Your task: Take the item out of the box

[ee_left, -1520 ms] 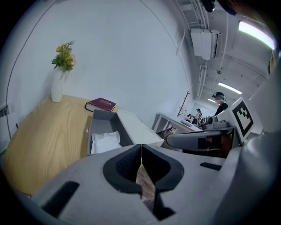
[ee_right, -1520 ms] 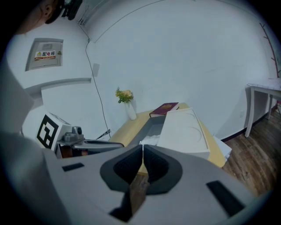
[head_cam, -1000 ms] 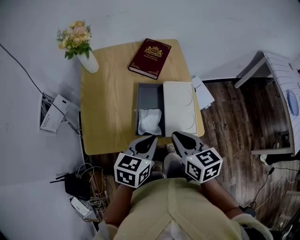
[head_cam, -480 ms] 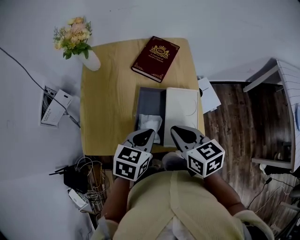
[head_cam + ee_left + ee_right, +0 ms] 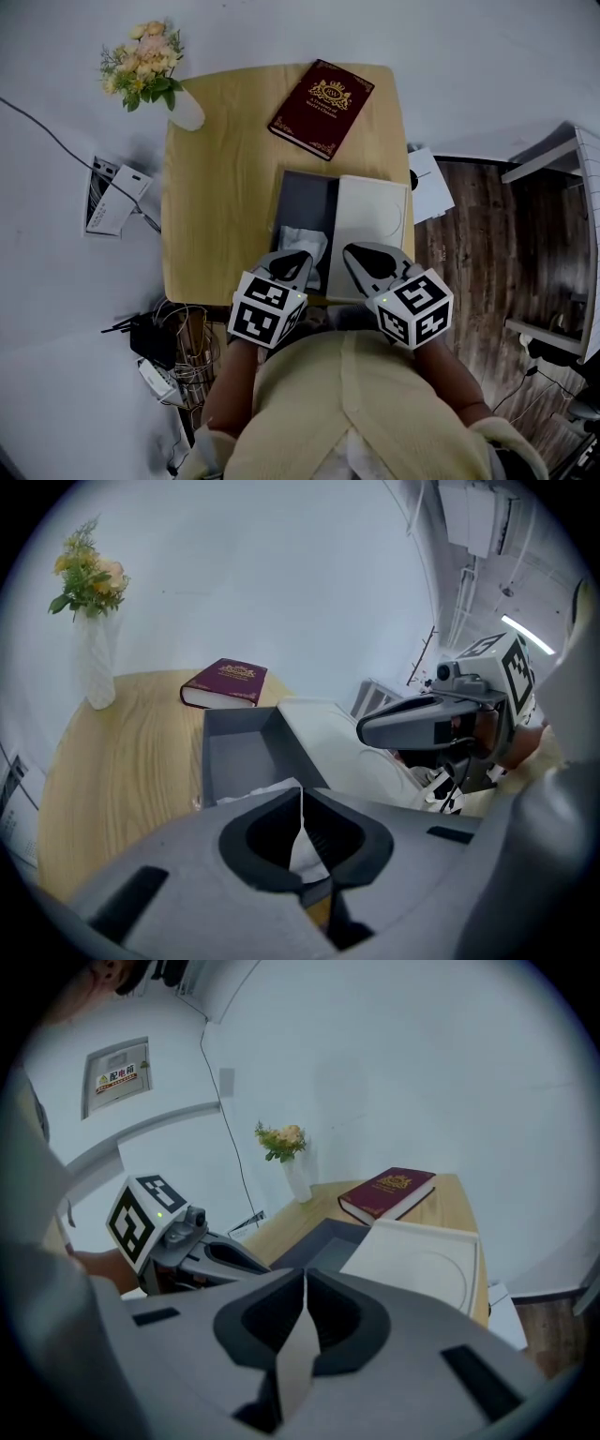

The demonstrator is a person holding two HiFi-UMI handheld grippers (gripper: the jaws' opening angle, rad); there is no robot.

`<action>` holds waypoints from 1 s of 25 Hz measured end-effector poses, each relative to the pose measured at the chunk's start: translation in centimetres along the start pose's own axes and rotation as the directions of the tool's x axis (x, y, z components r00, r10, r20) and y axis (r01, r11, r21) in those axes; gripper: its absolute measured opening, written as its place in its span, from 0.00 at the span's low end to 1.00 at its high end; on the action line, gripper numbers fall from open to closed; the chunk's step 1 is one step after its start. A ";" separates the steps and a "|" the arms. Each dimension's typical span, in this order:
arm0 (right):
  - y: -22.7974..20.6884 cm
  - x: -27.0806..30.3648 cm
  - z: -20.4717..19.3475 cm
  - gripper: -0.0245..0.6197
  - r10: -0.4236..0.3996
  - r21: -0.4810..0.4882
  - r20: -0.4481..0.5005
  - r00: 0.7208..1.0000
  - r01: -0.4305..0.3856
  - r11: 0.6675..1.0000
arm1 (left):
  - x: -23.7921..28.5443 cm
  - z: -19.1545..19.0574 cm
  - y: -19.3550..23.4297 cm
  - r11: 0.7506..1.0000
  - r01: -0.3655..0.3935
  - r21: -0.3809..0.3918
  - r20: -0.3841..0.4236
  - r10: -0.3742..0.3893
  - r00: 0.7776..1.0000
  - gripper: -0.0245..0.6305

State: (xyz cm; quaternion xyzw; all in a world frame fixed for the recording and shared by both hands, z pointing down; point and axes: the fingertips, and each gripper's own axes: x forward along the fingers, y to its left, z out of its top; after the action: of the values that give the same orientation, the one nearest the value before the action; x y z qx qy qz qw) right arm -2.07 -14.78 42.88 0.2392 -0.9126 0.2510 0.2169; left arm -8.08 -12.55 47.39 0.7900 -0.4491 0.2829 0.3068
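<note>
Now left claw (image 5: pixel 292 261) and right claw (image 5: pixel 364 257) closed, nose-down at box (image 5: pixel 307 202)

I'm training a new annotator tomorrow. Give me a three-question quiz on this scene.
1. True or false: the white item lies inside the grey box.
2. In the head view, the white lid sits: A) left of the box, B) right of the box, C) on top of the box?
3. Fill in: the fingers of the left gripper and the right gripper are ____.
Key: 1 true; 2 B; 3 shut, with nothing held.
</note>
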 end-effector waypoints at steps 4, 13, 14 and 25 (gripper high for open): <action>-0.5 0.6 -0.4 0.09 0.014 -0.016 -0.056 0.998 -0.015 1.000 | 0.6 -0.1 0.4 0.999 -0.021 0.028 -0.046 0.022 0.999 0.07; -1.0 1.3 0.2 0.09 0.063 -0.039 -0.090 0.994 -0.067 0.997 | 3.0 -1.2 0.3 0.992 -0.018 0.122 -0.198 0.042 0.979 0.07; -1.0 1.3 0.3 0.09 0.070 -0.041 -0.092 0.993 -0.074 0.996 | 3.2 -1.3 0.1 0.993 -0.007 0.117 -0.209 0.032 0.977 0.07; -1.2 2.0 1.2 0.09 0.123 -0.036 -0.083 0.989 -0.126 0.991 | 4.4 -3.2 -0.3 0.989 0.043 0.142 -0.337 0.008 0.941 0.26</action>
State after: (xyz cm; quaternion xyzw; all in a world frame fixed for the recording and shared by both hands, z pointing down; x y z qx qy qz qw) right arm -3.26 -17.02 43.40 0.1671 -0.9212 0.2545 0.2423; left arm -6.43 -12.35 52.57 0.7545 -0.3610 0.4434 0.3222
